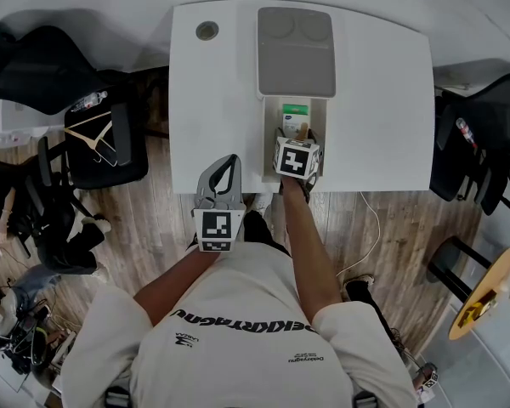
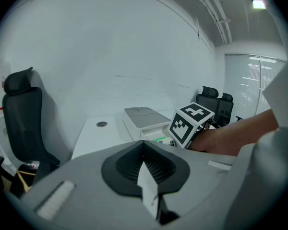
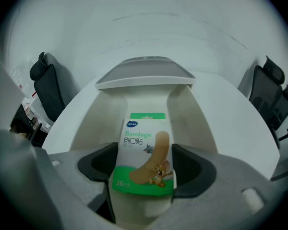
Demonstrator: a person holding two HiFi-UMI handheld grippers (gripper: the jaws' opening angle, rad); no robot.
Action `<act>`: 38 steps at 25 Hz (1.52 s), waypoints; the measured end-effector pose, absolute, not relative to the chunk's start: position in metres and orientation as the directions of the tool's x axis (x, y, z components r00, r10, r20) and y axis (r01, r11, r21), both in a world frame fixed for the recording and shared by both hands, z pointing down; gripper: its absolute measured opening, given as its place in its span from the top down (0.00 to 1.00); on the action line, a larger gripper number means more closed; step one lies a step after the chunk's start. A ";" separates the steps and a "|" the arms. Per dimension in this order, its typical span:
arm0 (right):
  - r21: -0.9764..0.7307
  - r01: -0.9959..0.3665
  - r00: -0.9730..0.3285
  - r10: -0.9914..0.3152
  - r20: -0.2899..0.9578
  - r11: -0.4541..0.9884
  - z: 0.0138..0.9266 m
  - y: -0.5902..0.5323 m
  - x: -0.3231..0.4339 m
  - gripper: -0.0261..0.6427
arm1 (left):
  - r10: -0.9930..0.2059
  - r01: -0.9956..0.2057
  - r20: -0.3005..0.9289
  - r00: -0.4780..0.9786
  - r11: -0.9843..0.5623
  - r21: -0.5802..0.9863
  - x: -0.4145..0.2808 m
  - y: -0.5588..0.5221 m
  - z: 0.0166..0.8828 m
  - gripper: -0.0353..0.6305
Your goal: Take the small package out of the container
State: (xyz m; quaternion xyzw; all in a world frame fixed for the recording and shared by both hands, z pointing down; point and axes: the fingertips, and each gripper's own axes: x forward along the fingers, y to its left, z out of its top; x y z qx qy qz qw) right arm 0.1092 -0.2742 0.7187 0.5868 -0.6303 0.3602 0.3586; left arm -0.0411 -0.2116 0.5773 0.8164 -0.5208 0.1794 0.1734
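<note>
An open white container (image 1: 270,134) with its grey lid (image 1: 296,51) folded back stands on the white table (image 1: 212,100). My right gripper (image 1: 297,136) reaches into it and is shut on the small package (image 3: 144,159), a green-and-white bandage box held upright between the pads. In the right gripper view the container walls (image 3: 101,114) rise on both sides, and a second green package (image 3: 147,115) lies behind the held one. My left gripper (image 1: 228,164) is shut and holds nothing. It hovers at the table's front edge, left of the container.
A round grommet hole (image 1: 207,31) sits at the table's back left. Black office chairs stand left (image 1: 93,143) and right (image 1: 484,143) of the table. A white cable (image 1: 370,228) trails on the wooden floor, with a yellow stool (image 1: 480,300) at the right.
</note>
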 end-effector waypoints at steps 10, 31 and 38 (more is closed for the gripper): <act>-0.042 -0.997 -0.066 -0.503 0.862 0.060 0.715 -0.273 0.112 0.44 | -0.790 -0.912 0.470 0.395 -0.398 0.098 -0.045 -0.210 0.575 0.95; -0.106 -0.990 -0.138 -0.590 0.796 0.088 0.669 -0.259 0.109 0.44 | -0.804 -0.904 0.430 0.411 -0.419 0.081 -0.038 -0.197 0.554 0.95; -0.128 -0.984 -0.176 -0.643 0.745 0.121 0.648 -0.251 0.107 0.44 | -0.816 -0.904 0.406 0.412 -0.423 0.068 -0.035 -0.189 0.543 0.95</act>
